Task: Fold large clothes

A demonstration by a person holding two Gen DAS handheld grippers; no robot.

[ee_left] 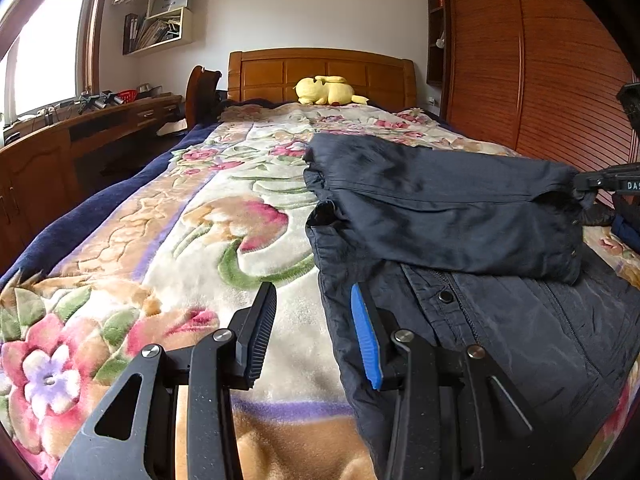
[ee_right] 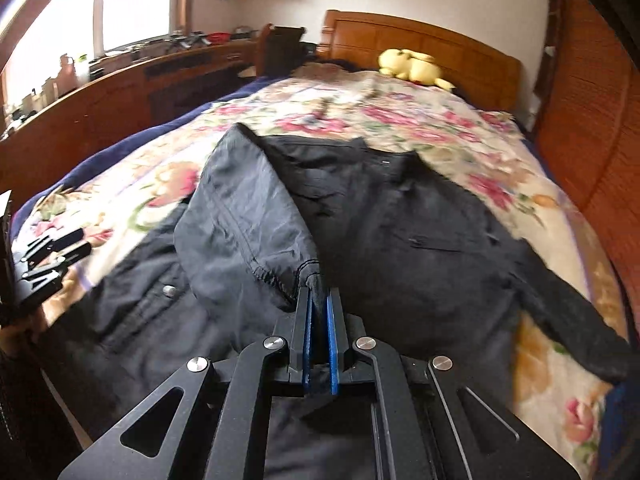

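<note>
The dark jacket [ee_right: 400,232] lies spread on the floral blanket [ee_left: 168,216] of the bed, one sleeve [ee_right: 248,216] drawn across its front. Your right gripper [ee_right: 318,304] has its fingers clamped tight on that sleeve's cuff [ee_right: 310,274], apparently to carry it over for the fold. Your left gripper [ee_left: 316,320] hovers at the jacket's near edge, fingers partly open and holding nothing, likely ready to pin the cloth.

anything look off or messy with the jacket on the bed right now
Nothing is damaged or spilled. The dark jacket lies lopsided mid-fold: the right gripper is shut on one sleeve cuff, with that sleeve laid across the front, while the other sleeve trails out over the floral blanket.
</note>
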